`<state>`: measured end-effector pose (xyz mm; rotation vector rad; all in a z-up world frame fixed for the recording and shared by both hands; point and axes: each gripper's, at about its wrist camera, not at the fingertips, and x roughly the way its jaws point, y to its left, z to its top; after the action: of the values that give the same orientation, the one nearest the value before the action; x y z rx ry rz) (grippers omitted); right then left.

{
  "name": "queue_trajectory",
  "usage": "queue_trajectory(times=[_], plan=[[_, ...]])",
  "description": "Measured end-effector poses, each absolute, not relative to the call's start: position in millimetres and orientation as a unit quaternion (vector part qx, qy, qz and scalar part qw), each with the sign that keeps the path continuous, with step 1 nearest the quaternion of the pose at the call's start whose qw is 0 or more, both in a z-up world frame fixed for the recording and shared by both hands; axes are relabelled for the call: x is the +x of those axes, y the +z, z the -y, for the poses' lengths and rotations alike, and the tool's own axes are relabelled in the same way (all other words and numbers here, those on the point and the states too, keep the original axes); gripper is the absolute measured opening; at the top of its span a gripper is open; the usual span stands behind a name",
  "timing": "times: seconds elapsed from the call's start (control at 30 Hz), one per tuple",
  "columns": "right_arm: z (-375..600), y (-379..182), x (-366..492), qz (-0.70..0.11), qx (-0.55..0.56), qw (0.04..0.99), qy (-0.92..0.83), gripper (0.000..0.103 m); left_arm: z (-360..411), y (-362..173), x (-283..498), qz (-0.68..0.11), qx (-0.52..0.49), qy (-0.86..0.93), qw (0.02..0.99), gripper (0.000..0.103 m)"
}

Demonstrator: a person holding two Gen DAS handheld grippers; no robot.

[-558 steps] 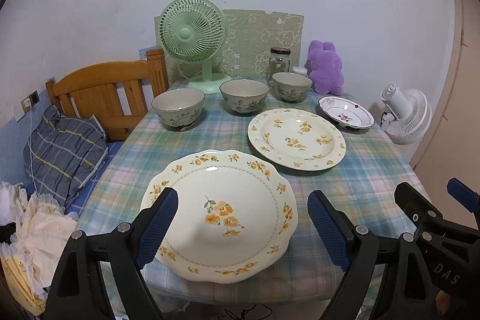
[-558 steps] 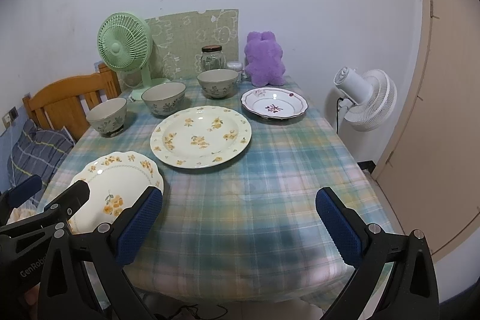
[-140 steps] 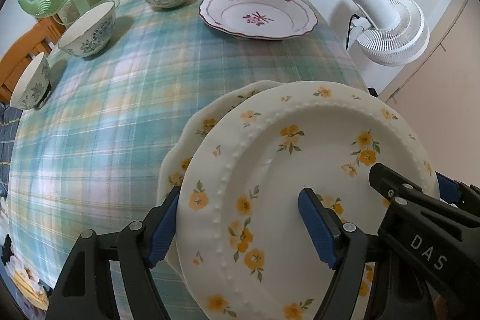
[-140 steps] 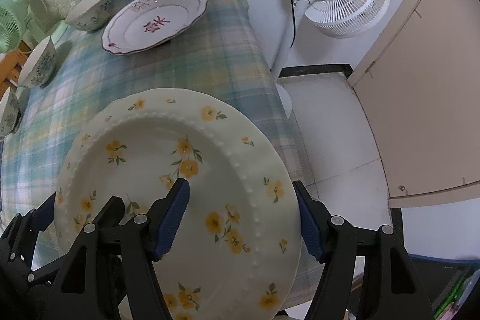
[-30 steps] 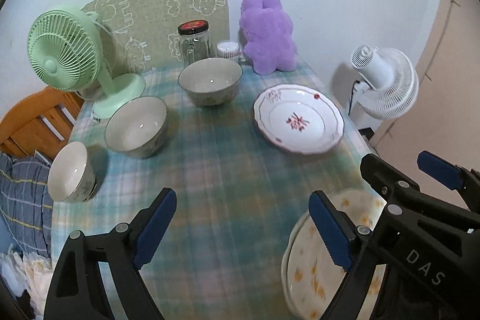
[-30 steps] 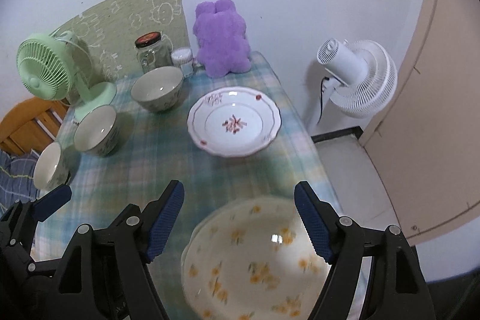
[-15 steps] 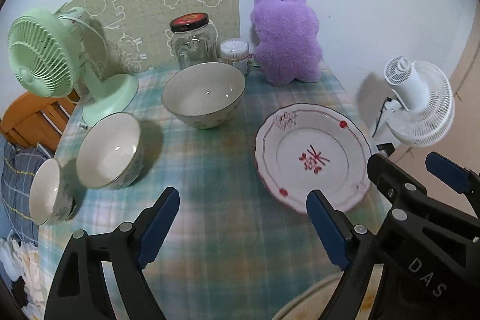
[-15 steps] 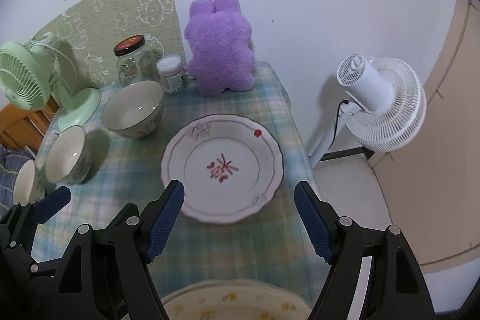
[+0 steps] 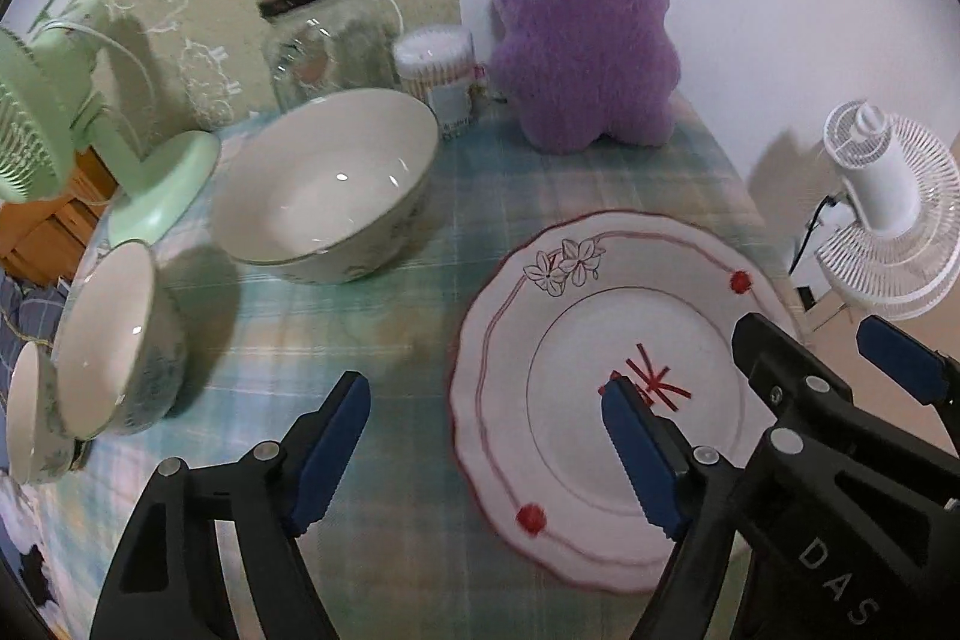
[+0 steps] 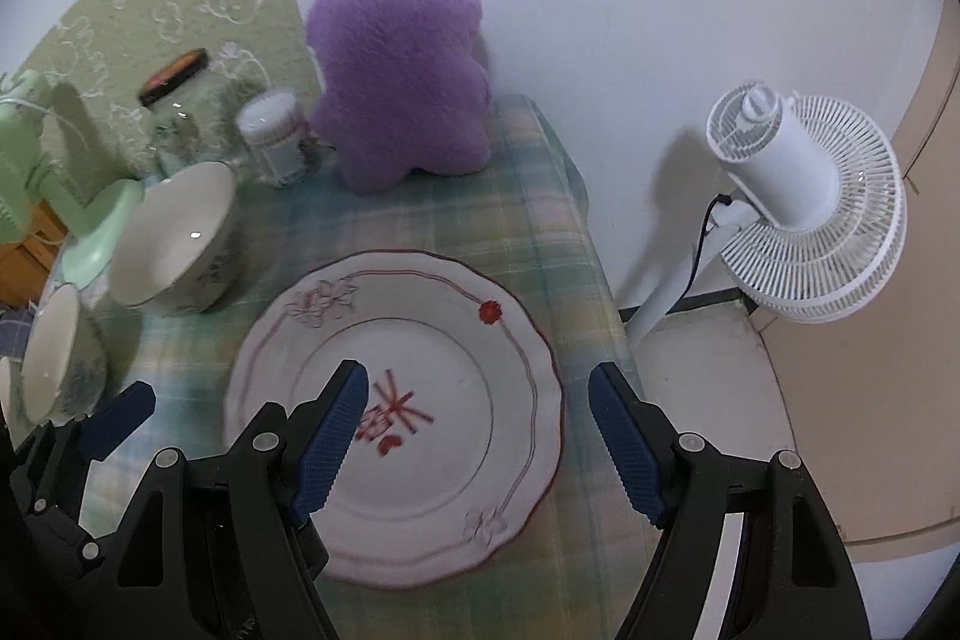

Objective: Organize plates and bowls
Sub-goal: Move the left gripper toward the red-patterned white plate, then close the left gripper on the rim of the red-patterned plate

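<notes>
A white plate with a red rim line and red flower mark [image 9: 606, 340] [image 10: 432, 370] lies on the plaid tablecloth at the table's right side. My left gripper [image 9: 489, 445] is open and empty, its jaws astride the plate's left edge. My right gripper [image 10: 477, 439] is open and empty, its jaws astride the plate's right half. A large floral bowl [image 9: 327, 187] [image 10: 174, 244] stands left of the plate. A second bowl [image 9: 117, 340] [image 10: 60, 358] and a third bowl [image 9: 30, 418] stand further left.
A purple plush toy [image 9: 582, 16] [image 10: 396, 58], a cotton-swab tub [image 9: 444, 70] and a glass jar [image 9: 324, 34] stand at the back by the wall. A green desk fan [image 9: 72, 112] is at back left. A white floor fan [image 10: 798, 196] stands off the table's right edge.
Both grippers have moved forward and down towards the red-rimmed plate, which now fills the view between the jaws. The stacked yellow-flower plates have dropped out of view.
</notes>
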<state>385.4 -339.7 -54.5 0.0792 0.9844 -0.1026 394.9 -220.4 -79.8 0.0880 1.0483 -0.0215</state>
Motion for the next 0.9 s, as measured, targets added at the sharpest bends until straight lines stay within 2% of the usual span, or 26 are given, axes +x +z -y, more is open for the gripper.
queue_trajectory(times=[0.4,0.5,0.67,0.9], plan=[[354,-102,411,-0.518,0.064,0.853,-0.033,0.078,227,-110,409,-0.522,0.059,-0.017,0.851,0.072],[353,-105,413,-0.521,0.065,0.851,-0.027,0.076,229,-109,408,-0.524,0.057,-0.031,0.849,0.065],[352,-104,415,-0.525,0.061,0.848,-0.034,0.071,227,-107,407,-0.526,0.058,-0.034,0.848,0.065],[345,-102,403,-0.539,0.068,0.839,-0.023,0.071,219,-104,391,-0.539,0.067,-0.027,0.839,0.065]])
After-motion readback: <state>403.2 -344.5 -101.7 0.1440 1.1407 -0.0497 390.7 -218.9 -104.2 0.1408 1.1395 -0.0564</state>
